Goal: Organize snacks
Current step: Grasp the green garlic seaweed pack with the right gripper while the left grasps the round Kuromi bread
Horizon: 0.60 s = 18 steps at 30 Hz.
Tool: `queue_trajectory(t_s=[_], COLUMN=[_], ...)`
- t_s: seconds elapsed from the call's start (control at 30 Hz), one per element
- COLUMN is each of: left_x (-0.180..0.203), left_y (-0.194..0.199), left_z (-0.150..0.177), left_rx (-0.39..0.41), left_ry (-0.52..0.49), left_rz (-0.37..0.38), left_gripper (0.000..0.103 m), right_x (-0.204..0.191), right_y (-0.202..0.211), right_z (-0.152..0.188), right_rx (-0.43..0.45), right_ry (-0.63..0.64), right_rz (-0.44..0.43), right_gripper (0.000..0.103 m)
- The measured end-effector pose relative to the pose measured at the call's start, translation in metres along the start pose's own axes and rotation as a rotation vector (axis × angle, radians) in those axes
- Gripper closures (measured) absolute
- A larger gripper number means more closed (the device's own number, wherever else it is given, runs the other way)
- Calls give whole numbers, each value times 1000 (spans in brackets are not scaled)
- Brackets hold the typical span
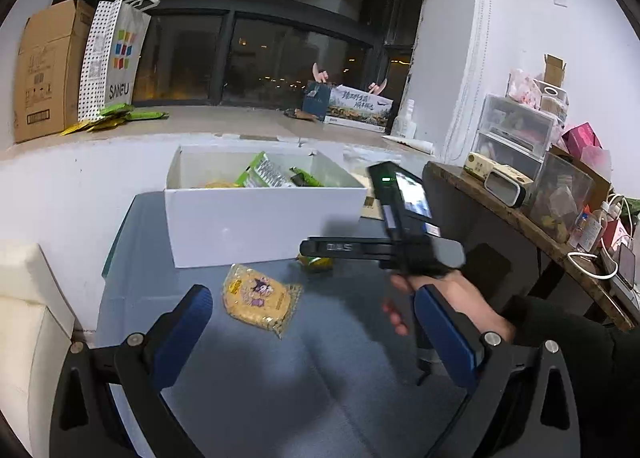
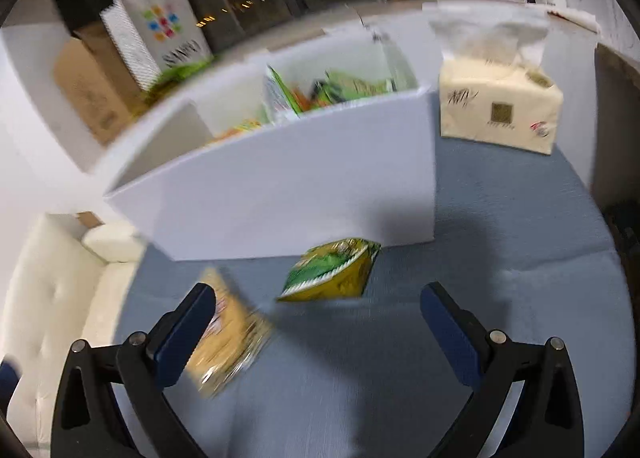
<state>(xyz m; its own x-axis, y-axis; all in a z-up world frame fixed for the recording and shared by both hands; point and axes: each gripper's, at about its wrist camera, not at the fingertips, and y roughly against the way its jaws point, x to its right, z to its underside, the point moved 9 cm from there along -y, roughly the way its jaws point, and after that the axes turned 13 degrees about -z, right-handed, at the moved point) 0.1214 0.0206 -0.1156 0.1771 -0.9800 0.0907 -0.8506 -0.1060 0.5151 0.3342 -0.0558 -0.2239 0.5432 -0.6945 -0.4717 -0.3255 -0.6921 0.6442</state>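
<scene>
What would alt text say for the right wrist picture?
An open right gripper hovers over a blue table, facing a green-yellow snack packet before a white box of snacks. A yellow packet lies left, a tissue pack right.

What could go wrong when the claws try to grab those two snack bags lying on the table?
The green bag lies right against the white box, so the open right claw might bump the box. The flat yellow bag could slide on the blue table under the open left claw. The two claws work close together and might knock each other.
</scene>
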Motion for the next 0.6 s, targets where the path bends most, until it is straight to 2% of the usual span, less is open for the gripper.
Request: queue_trajectory(t_s=[0.07,0.2,0.23,0.27,0.33,0.43,0.6], left_x=[-4,-10,-11,-12,-12,-10,-5], left_y=[-4,-8,-7,-8,-10,-15,-33], left_z=[4,9,10,12,13,16,20], left_rx=[-14,-30,-30,-34,-41,-56,-98], left_ry=[2,14,14,14,12,0,-37], left_rz=[-8,-16,-18,-16,-17,-20,-31], left_gripper=[0,0,0,0,0,0,0], right_x=[4,6,8,9,7,2,-15], right_y=[-18,-36,-41,-46,-44,-42,-17], right_z=[-2,-3,-1,2,3,9,15], right_rx=[-19,-42,-67,-92,-92,-105,-84], right_ry=[14,33,32,26,80,89,150], right_rz=[58,118,123,117,164,116,37], right_gripper=[0,3,13,36,48,52,52])
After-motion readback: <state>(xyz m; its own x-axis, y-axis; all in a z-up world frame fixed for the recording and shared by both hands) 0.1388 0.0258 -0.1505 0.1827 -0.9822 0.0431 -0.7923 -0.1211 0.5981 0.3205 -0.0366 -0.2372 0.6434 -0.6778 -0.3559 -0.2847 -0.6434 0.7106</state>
